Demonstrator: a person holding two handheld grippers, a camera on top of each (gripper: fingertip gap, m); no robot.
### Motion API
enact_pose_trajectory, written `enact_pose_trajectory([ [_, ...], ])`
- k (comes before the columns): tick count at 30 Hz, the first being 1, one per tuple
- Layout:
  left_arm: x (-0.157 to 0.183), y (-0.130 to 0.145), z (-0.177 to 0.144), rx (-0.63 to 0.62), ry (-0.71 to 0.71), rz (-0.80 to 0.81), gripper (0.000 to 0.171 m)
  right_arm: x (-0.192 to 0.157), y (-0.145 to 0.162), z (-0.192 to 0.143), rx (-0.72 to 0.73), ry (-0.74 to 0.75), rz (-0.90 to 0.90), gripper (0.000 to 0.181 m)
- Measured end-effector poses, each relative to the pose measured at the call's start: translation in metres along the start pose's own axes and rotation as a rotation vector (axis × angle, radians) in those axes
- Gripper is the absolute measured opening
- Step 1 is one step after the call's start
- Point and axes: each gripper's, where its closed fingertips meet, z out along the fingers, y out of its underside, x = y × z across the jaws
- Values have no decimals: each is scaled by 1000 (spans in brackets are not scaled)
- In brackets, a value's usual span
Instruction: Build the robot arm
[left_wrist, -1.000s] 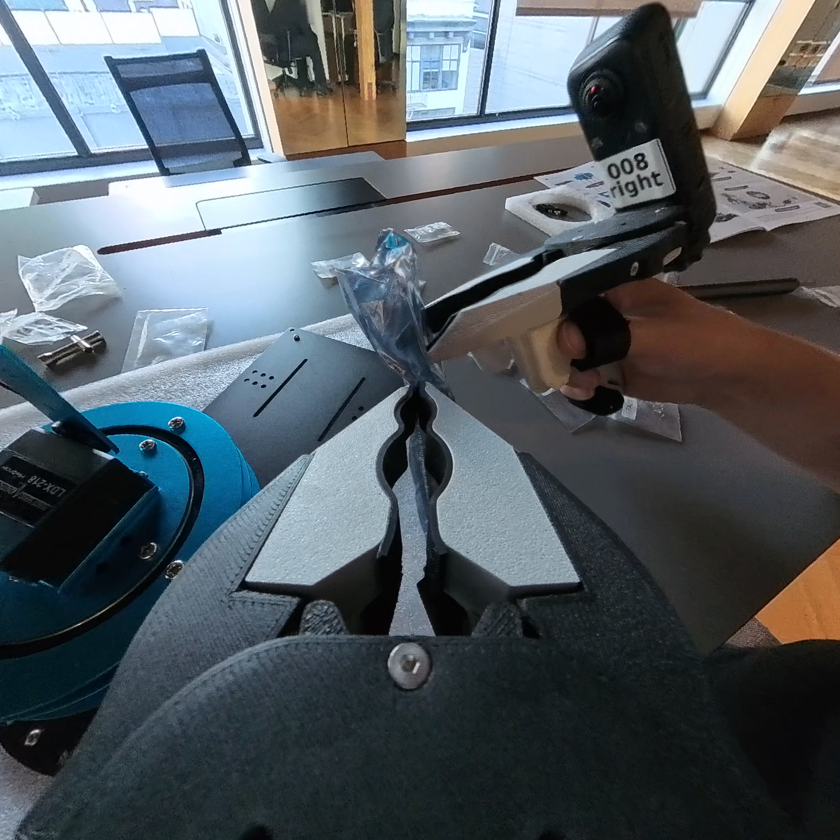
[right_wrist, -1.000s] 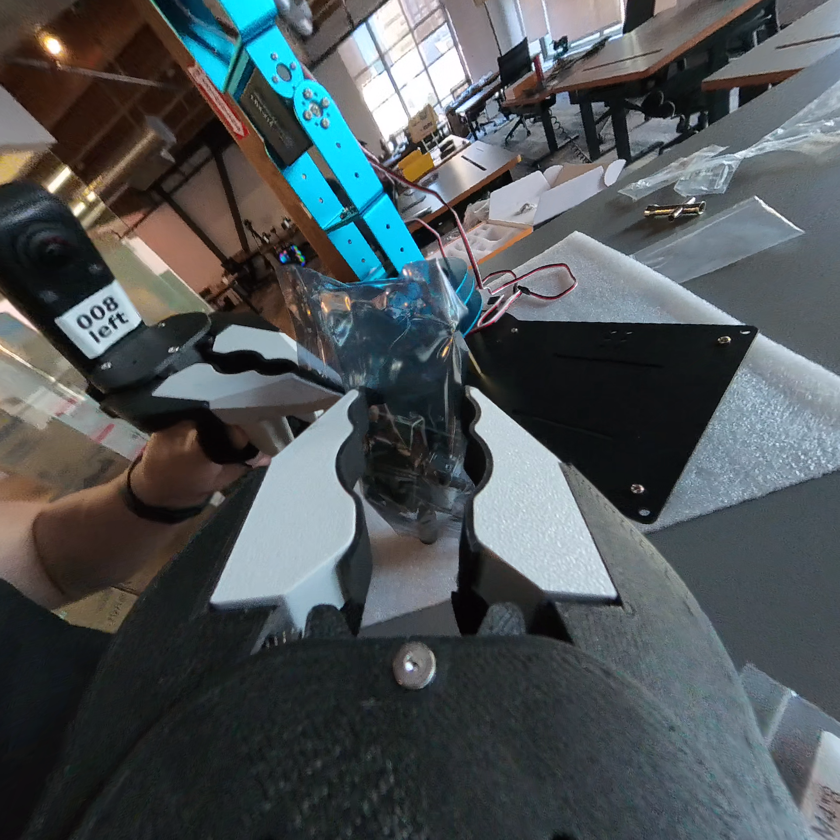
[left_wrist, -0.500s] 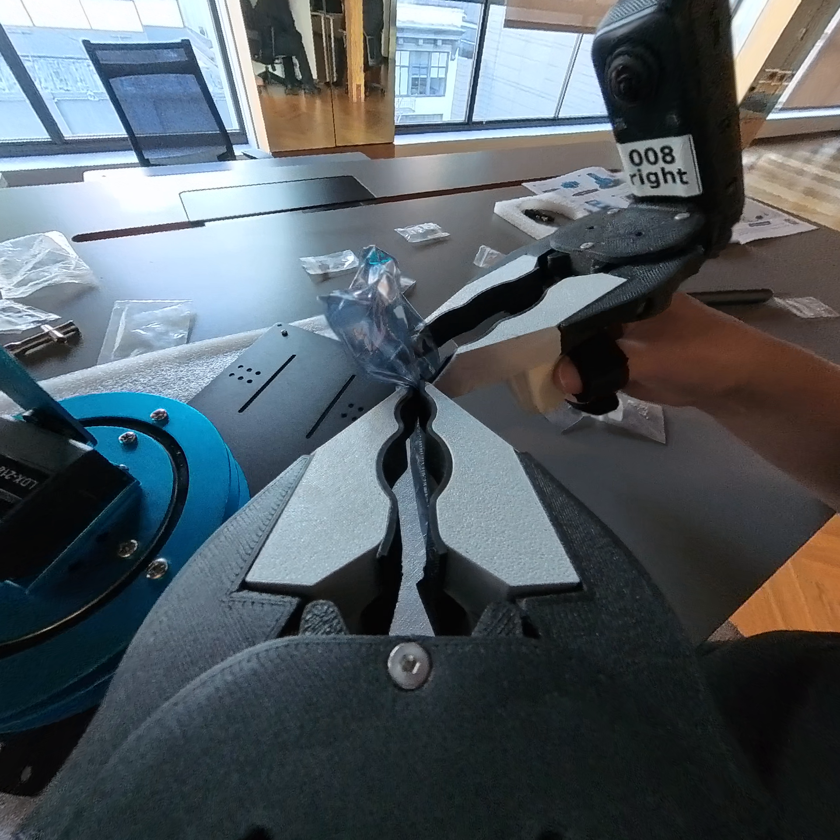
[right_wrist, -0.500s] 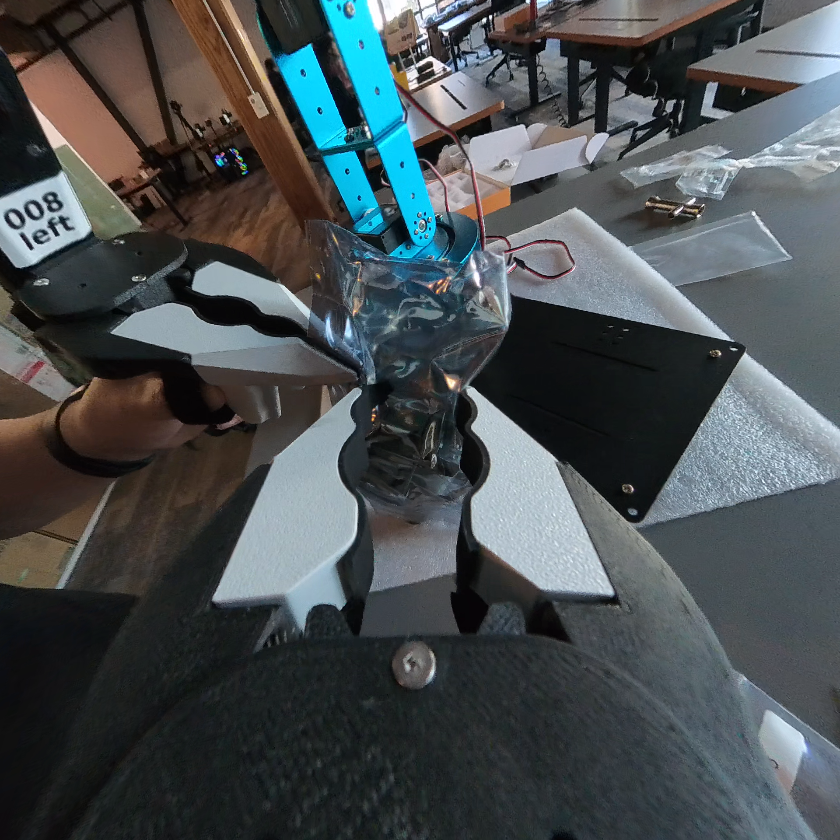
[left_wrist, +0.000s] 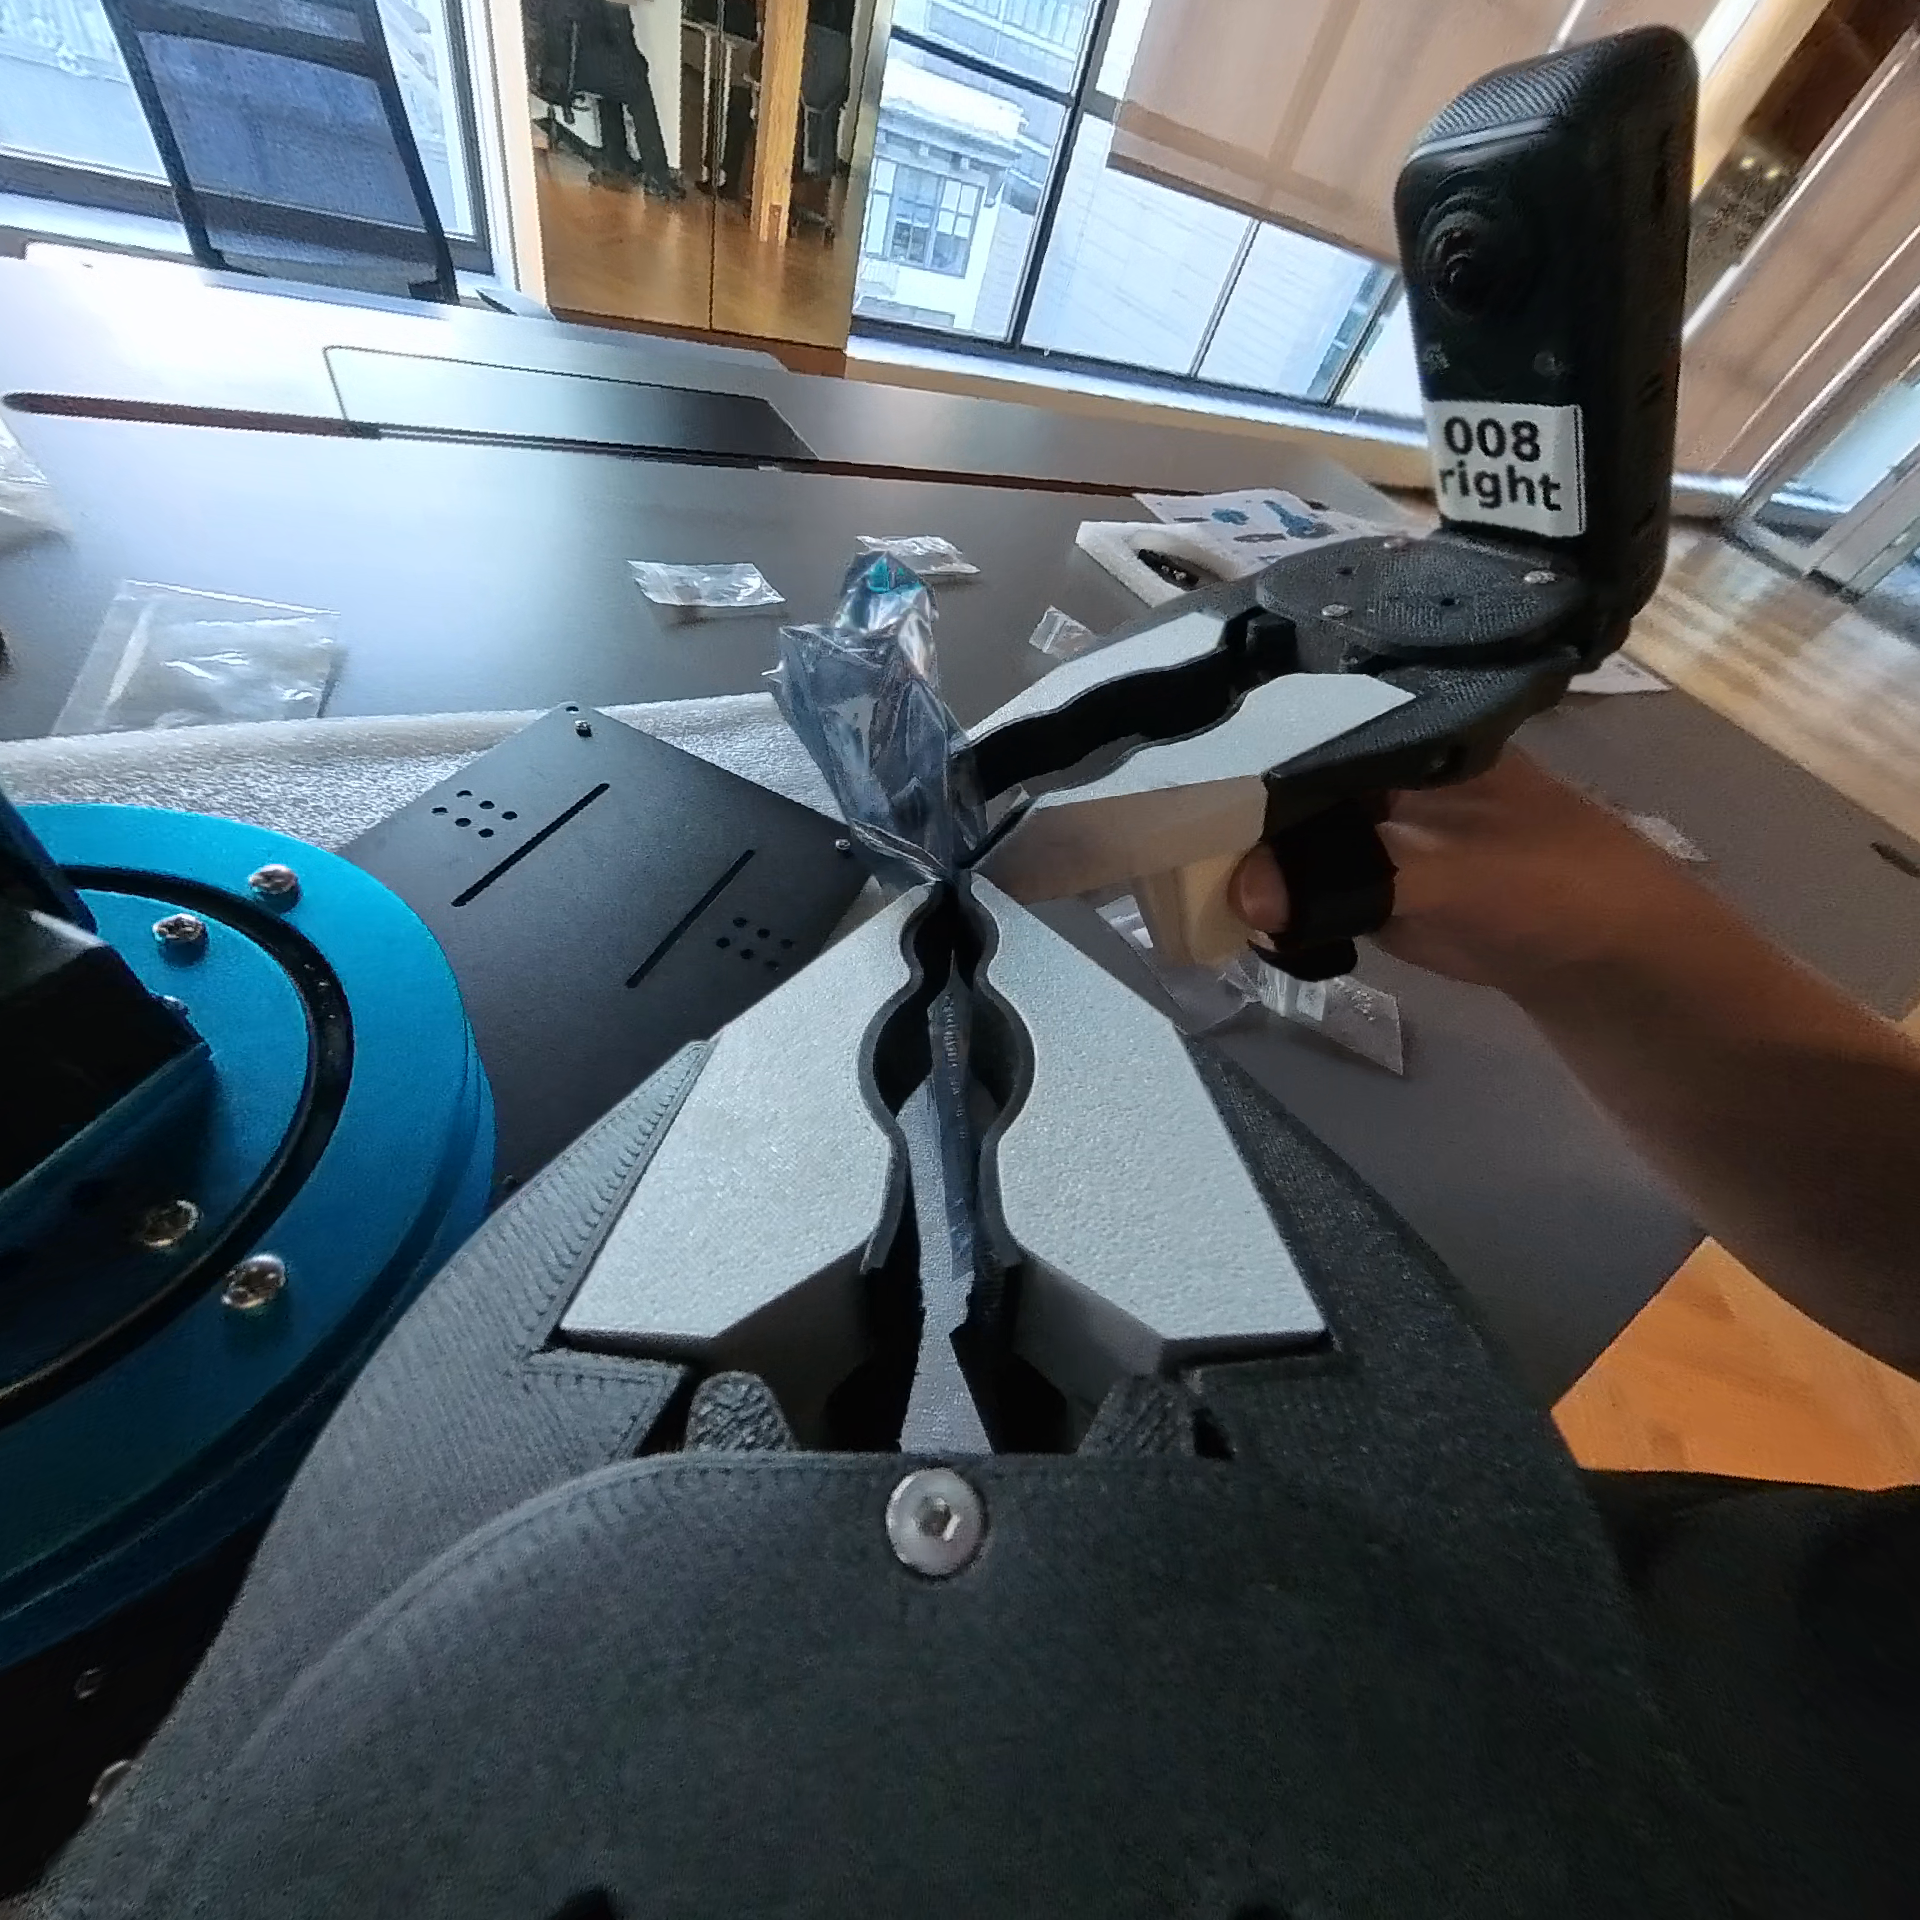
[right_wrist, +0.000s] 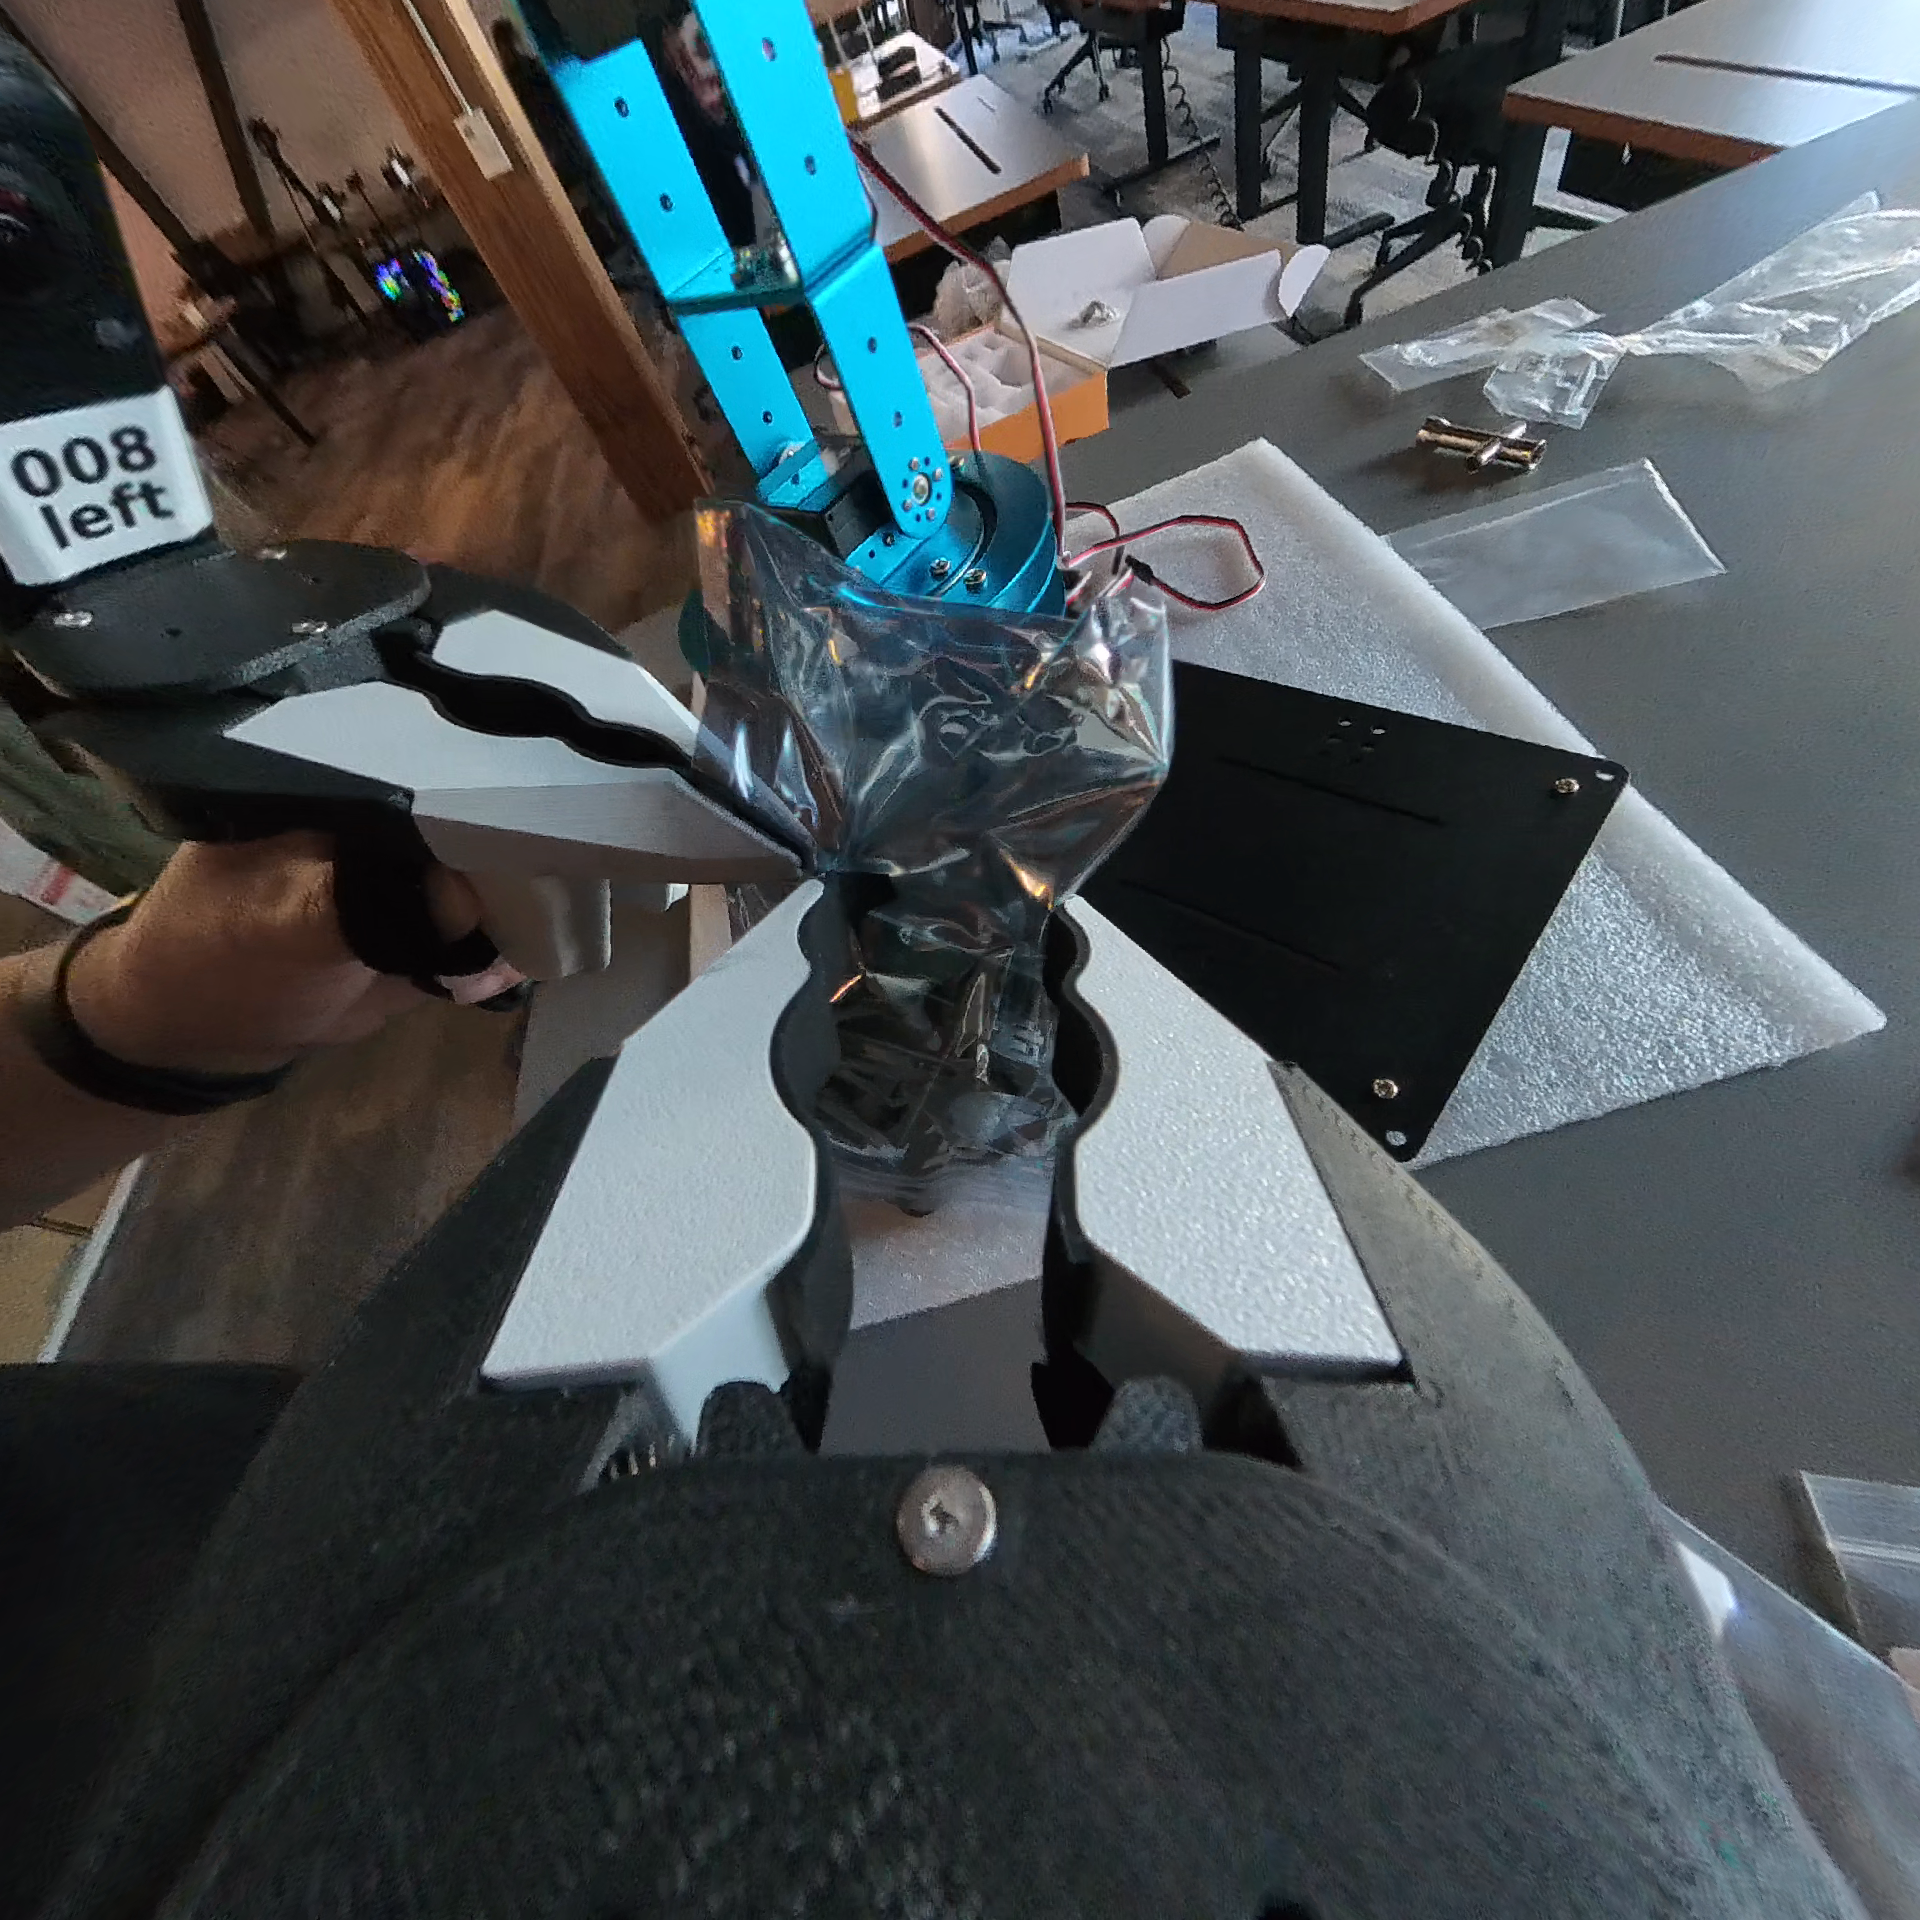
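A bluish clear plastic bag (right_wrist: 935, 748) with small dark parts in its bottom is held in the air between both grippers. My right gripper (right_wrist: 940, 914) is shut around the bag's lower part, and the parts sit between its fingers. My left gripper (left_wrist: 951, 894) is shut on the bag's (left_wrist: 883, 727) thin side edge, which runs down between its fingers. The left gripper (right_wrist: 805, 862) comes in from the left in the right wrist view. The right gripper (left_wrist: 971, 831) comes in from the right in the left wrist view, held by a hand (left_wrist: 1538, 894).
A blue robot arm stands on a round blue base (left_wrist: 260, 1039) (right_wrist: 997, 540) with red and white wires. A black metal plate (right_wrist: 1351, 862) (left_wrist: 623, 862) lies on white foam (right_wrist: 1662, 987). Loose clear bags (right_wrist: 1558, 540), a metal fitting (right_wrist: 1481, 447) and an open box (right_wrist: 1143, 301) lie farther off. The black metal plate (left_wrist: 623, 862) is about 10 centimetres from my right fingertips.
Both grippers keep their hold on the bag. They have swung and tilted together, nearer the black plate. The bag's top now spreads wider in the right wrist view.
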Motion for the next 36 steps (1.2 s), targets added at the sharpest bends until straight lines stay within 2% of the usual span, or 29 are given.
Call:
enact_pose_trajectory([
  [8, -2, 1, 0, -15, -2, 0, 0, -1, 2, 1, -92, 78, -131, 35],
  [11, -3, -1, 0, 2, 23, -58, 0, 1, -1, 0, -39, 49, -46, 38],
  [14, -4, -2, -1, 12, 62, -118, 0, 2, -5, -3, 60, -60, 119, 35],
  [16, -6, -1, -2, 20, 62, -116, 0, 10, -5, -8, 102, -82, 180, 20],
  [17, -5, -1, -3, 26, 73, -115, 0, 8, -6, -10, 114, -118, 201, 19],
  [22, -7, 24, -11, -61, 25, -98, 15, 17, -4, -12, 119, -121, 208, 15],
  [27, -8, 50, -16, -138, 6, -94, 4, 21, -3, -11, 119, -167, 251, 13],
  [30, -8, 57, -14, -175, 22, -106, 0, 24, -3, -9, 123, -187, 298, 13],
  [36, -6, 52, -11, -152, 67, -155, 0, 33, -2, -5, 116, -187, 419, 12],
])
